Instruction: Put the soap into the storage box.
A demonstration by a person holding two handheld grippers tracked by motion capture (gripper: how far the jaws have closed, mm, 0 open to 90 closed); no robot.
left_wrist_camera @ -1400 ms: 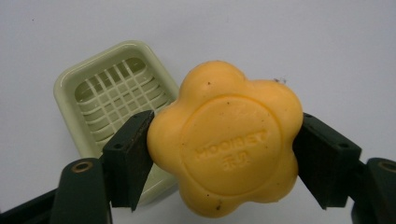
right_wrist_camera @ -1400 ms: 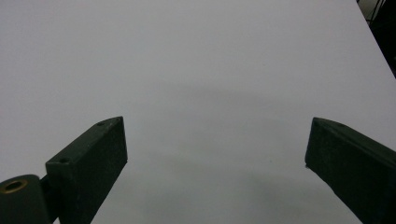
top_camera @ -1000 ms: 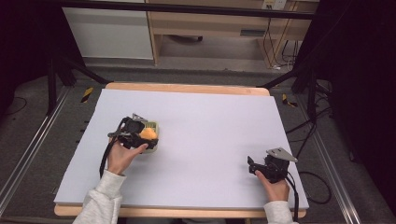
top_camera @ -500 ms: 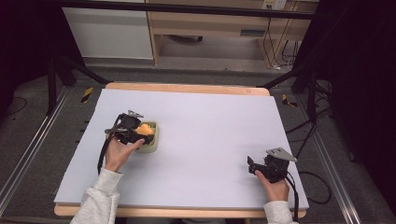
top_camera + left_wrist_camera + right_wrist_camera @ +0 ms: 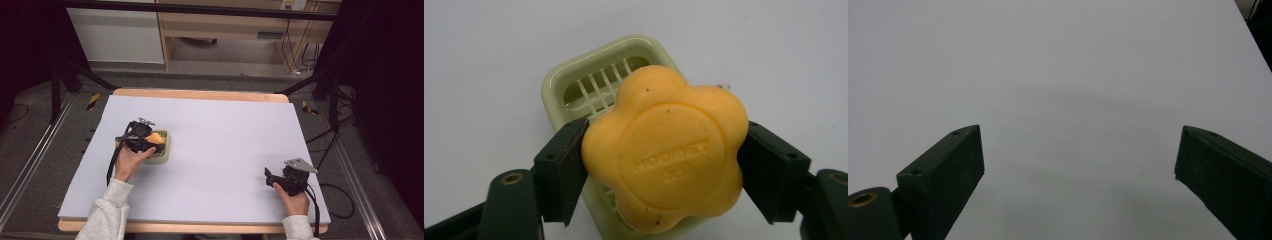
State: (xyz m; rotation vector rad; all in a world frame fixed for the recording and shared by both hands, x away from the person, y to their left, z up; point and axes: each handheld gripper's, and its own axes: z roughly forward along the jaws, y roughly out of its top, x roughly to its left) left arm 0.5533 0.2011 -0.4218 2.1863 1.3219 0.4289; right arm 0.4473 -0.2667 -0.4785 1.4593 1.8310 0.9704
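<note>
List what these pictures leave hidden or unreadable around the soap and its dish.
- Soap dish, left gripper view: near end hidden behind the orange soap.
- Whether soap touches the dish: cannot tell; the soap covers the gap.
- High view: soap too small, its lettering unreadable, partly hidden by the left tongs.

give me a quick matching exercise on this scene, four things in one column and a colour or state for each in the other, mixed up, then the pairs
Things:
1. soap
2. soap dish
3. left gripper
4. right gripper

Colour or state:
A. jaws wide apart over bare table
B. pale green, slatted inside
C. orange, flower-shaped, with raised lettering
D. clamped on the soap, just above the dish

Pairs: 1-C, 2-B, 3-D, 4-A
</note>
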